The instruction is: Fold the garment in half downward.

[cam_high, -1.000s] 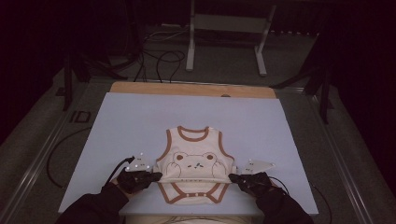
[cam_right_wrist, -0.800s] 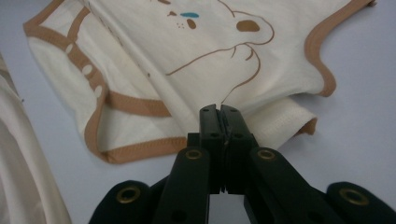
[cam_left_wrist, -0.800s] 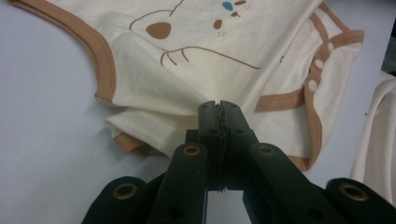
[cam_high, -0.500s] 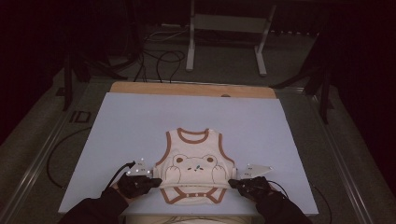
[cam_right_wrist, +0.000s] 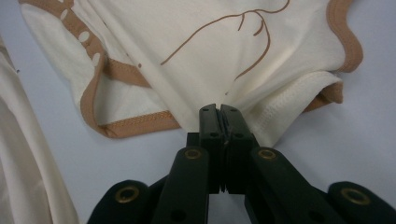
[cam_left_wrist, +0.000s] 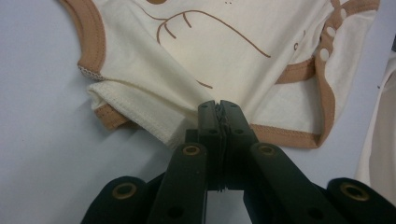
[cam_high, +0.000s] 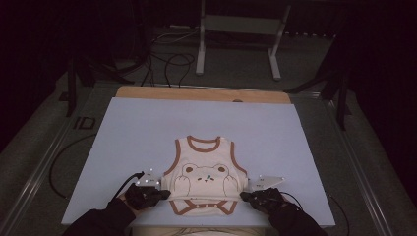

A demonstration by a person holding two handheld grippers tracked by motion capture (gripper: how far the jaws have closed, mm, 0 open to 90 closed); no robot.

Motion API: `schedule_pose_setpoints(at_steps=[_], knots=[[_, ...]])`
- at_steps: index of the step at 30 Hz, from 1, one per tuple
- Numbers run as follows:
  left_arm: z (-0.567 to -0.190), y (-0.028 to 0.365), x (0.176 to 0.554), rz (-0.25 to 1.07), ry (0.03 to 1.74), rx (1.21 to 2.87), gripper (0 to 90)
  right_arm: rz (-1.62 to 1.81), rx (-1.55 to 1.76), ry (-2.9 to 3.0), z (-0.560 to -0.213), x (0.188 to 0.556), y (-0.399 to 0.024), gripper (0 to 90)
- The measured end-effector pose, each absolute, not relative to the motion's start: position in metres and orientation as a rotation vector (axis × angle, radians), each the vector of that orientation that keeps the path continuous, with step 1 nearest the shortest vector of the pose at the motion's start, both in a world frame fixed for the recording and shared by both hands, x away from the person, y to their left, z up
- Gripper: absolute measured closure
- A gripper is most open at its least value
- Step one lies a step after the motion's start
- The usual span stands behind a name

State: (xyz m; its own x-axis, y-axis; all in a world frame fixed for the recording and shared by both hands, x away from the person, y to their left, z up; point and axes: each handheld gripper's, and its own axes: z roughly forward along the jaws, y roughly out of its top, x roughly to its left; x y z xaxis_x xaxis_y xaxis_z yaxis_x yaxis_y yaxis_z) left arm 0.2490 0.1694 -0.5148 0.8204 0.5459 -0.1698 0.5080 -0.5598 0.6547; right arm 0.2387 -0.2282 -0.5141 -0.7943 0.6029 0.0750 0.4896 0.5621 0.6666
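Bodysuit (cam_high: 204, 182) hem sits pinched in our closed left tongs (cam_left_wrist: 218, 108) and right tongs (cam_right_wrist: 218, 111); we judge uneven pulling could slip fabric free.

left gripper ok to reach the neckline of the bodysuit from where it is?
Probably not yet: the left gripper is shut on the bodysuit at its side edge. The neckline lies farther up the table, nothing between, but it would have to let go first.

The left gripper (cam_left_wrist: 218, 109) hides the bodysuit's (cam_left_wrist: 224, 56) pinched fabric.
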Motion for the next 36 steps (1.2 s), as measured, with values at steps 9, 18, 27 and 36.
schedule_pose_setpoints(at_steps=[9, 18, 27, 36], knots=[[-0.514, 0.168, 0.248, 0.086, 0.756, 2.284, 88.9, 1.061, 0.946, 2.633, -0.514, 0.239, -0.229, 88.1], [-0.508, 0.171, 0.247, 0.096, 0.731, 2.240, 79.7, 1.131, 0.991, 2.632, -0.512, 0.241, -0.230, 66.4], [-0.496, 0.179, 0.251, 0.115, 0.753, 2.194, 57.3, 1.217, 1.003, 2.564, -0.499, 0.243, -0.233, 34.7], [-0.483, 0.181, 0.256, 0.126, 0.769, 2.184, 25.5, 1.289, 0.968, 2.505, -0.481, 0.246, -0.234, 13.5]])
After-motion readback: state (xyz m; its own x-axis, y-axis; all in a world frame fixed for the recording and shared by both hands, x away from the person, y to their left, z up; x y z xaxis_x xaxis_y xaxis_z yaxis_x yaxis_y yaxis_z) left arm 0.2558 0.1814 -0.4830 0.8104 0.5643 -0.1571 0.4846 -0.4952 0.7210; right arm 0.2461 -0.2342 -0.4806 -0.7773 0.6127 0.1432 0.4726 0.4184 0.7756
